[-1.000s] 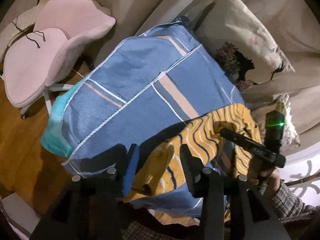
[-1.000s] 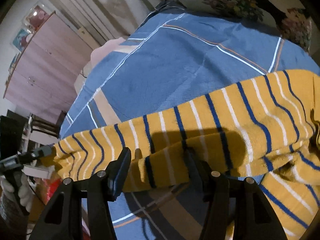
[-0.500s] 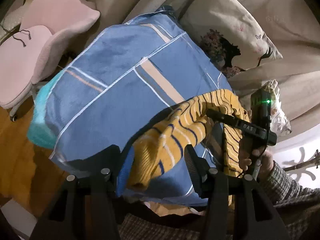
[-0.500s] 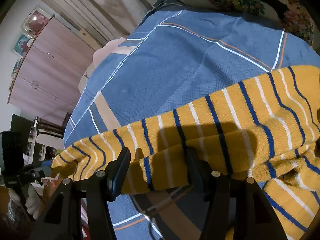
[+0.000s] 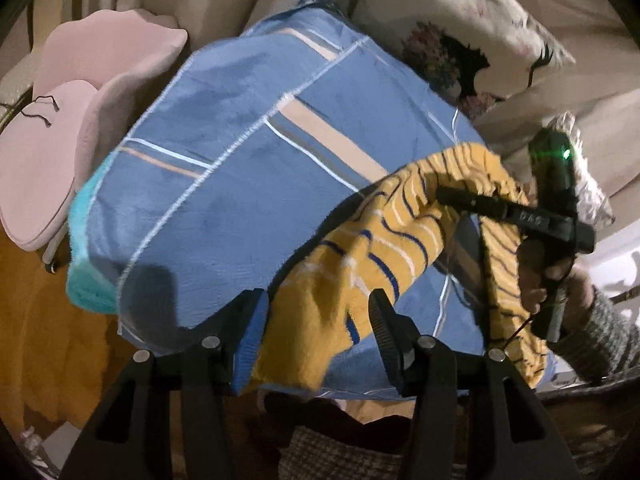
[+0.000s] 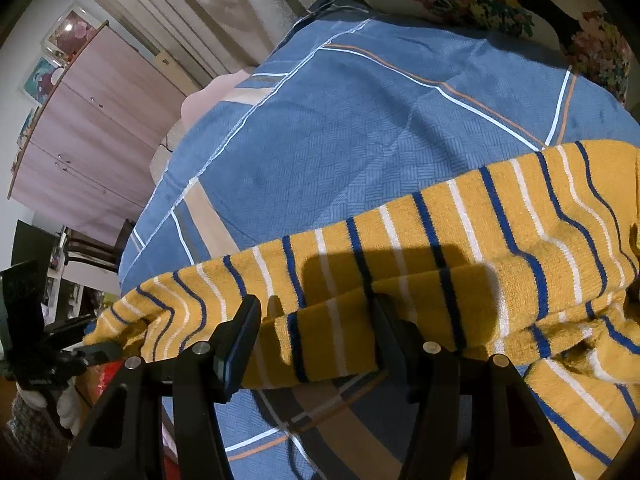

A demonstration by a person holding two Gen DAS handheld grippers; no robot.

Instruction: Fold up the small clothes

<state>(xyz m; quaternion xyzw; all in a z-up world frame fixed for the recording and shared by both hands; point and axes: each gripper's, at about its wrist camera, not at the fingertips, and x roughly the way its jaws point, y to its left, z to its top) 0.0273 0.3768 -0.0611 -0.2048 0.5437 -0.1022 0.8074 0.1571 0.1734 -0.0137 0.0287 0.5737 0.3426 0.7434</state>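
Observation:
A small yellow garment [image 5: 384, 240] with blue and white stripes is held up above a blue plaid blanket [image 5: 248, 152]. My left gripper [image 5: 316, 320] is shut on one end of it; cloth bunches between the fingers. My right gripper [image 6: 316, 320] is shut on a folded edge of the same garment [image 6: 460, 232]. The right gripper also shows in the left wrist view [image 5: 444, 194], gripping the far end. The left gripper shows at the lower left of the right wrist view [image 6: 104, 350]. The garment stretches between the two.
A pink chair [image 5: 60, 152] stands left of the blanket on a wooden floor. Floral pillows [image 5: 460, 28] lie behind the blanket. A pink wardrobe [image 6: 92, 136] stands at the far left in the right wrist view.
Both grippers have lifted the garment higher off the blanket and moved it toward the pillows. The grips have not changed.

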